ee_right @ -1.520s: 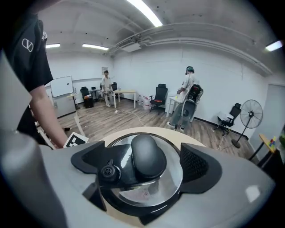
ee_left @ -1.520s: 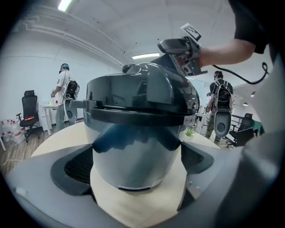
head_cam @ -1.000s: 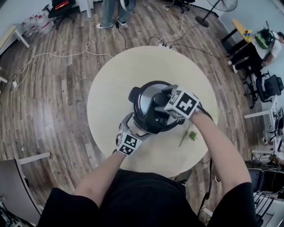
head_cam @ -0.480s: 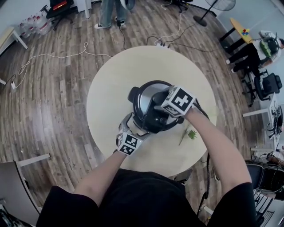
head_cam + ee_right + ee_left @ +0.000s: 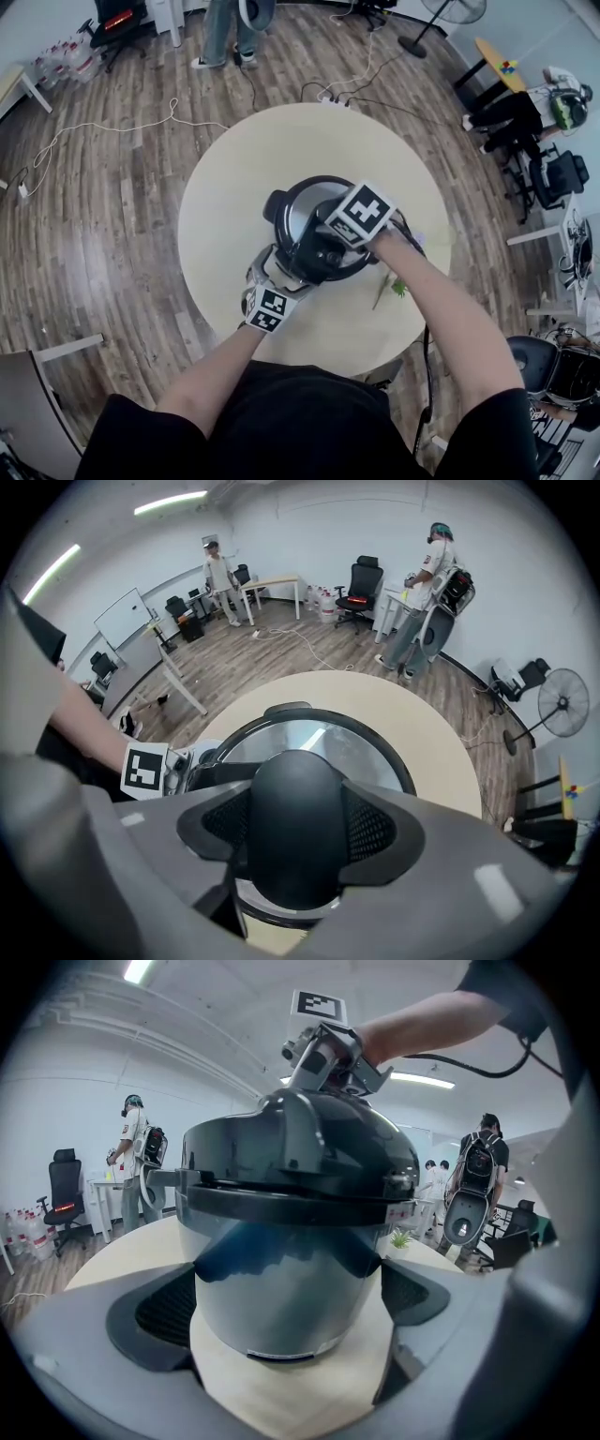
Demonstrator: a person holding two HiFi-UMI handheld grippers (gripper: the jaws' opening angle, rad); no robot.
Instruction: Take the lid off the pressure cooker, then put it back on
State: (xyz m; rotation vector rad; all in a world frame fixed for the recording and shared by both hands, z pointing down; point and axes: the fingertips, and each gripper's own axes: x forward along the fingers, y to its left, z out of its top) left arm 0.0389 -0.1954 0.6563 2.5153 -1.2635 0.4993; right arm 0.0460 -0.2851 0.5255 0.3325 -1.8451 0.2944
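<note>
**A:** What has changed over the last second?
**B:** The right gripper (image 5: 328,246) has rolled in place. Its marker cube (image 5: 361,211) now sits turned and slightly further left in the head view, and its jaws have just been closing.
**A:** Closing on what?
**B:** The black handle (image 5: 298,864) on the lid (image 5: 302,208). The 2 pads press its sides.
**A:** Where is the lid?
**B:** It is seated on the pressure cooker (image 5: 281,1241), near the middle of the round table (image 5: 225,178).
**A:** And the left gripper (image 5: 286,1307)?
**B:** It is low at the cooker's near side, clamped on the steel body with 1 pad on each flank. A green sprig (image 5: 399,287) lies just right of the pot.
</note>
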